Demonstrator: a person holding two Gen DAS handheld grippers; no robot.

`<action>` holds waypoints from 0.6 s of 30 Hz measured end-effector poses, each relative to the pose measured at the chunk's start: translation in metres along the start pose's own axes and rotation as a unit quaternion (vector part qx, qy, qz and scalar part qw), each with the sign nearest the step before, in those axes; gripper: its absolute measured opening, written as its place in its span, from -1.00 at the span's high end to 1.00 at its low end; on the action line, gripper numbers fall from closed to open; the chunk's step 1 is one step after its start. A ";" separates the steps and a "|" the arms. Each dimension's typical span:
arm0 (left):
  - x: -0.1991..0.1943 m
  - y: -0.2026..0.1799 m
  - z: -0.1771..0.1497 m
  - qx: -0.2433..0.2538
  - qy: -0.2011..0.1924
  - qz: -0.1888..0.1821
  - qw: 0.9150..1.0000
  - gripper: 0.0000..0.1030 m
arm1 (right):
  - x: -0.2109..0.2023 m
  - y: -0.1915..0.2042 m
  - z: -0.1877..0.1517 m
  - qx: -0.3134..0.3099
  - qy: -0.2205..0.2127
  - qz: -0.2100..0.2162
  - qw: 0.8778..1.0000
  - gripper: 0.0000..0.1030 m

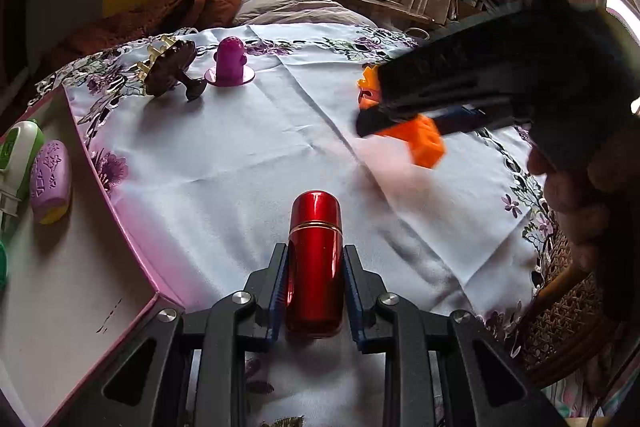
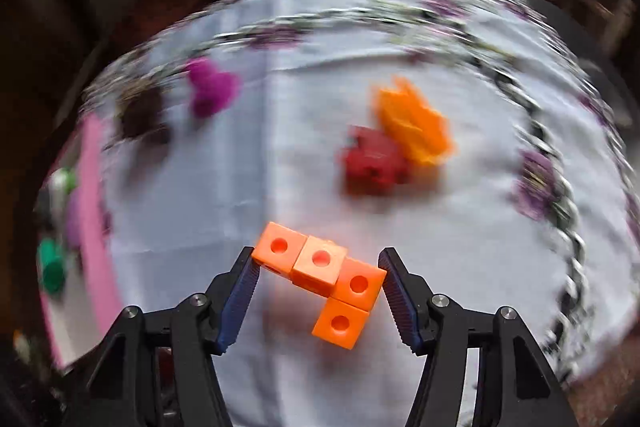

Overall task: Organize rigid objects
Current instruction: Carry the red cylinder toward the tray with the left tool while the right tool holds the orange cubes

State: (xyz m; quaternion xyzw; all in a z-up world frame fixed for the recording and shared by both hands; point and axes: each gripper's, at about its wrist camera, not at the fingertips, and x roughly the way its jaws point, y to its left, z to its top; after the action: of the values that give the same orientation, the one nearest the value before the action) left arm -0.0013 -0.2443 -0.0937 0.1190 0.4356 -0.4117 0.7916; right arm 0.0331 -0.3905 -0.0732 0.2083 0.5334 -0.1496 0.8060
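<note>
In the left wrist view, the left gripper (image 1: 316,291) pinched a glossy red metal cylinder with a gold band (image 1: 316,259) low on its body, above the white floral tablecloth (image 1: 240,155). To place it well, I judged it should travel left over the pink rim and go down into bare floor, clear of what lay inside. The shallow pink-edged cardboard box (image 1: 120,227) at the near left held a lilac patterned oval piece (image 1: 51,182) and a green-and-white plastic device (image 1: 18,155), just beside each other.

In the right wrist view, blurred by motion, the right gripper (image 2: 318,287) had its pads pressed on the two ends of an orange plastic piece of four joined cubes (image 2: 324,279). That grip looked slanted, so a firm squeeze before lifting seemed wise. The box (image 2: 94,211) sat at far left; its contents were too smeared to tell.
</note>
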 end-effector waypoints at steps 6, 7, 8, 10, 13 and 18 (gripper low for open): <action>-0.001 -0.002 -0.002 0.009 -0.002 0.006 1.000 0.50 | 0.026 0.033 0.016 -0.080 0.006 0.010 0.997 -0.21; -0.001 -0.003 -0.002 0.010 -0.003 0.007 1.000 0.50 | 0.030 0.036 0.017 -0.090 0.006 0.003 0.996 -0.21; -0.002 -0.003 -0.003 0.011 -0.004 0.007 1.000 0.50 | 0.033 0.039 0.018 -0.101 0.005 -0.007 0.995 -0.21; -0.001 -0.004 -0.003 0.013 -0.004 0.009 1.000 0.50 | 0.041 0.042 0.019 -0.125 0.005 -0.022 0.992 -0.21; -0.001 -0.006 -0.004 0.015 -0.007 0.013 1.000 0.50 | 0.042 0.045 0.016 -0.133 -0.004 -0.026 0.991 -0.22; -0.002 -0.008 -0.004 0.020 -0.011 0.020 1.000 0.50 | 0.041 0.045 0.014 -0.137 -0.007 -0.032 0.990 -0.22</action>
State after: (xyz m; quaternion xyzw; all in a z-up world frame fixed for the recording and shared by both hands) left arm -0.0102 -0.2460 -0.0937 0.1390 0.4162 -0.4053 0.8020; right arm 0.0812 -0.3591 -0.0977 0.0774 0.5499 -0.1025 0.8253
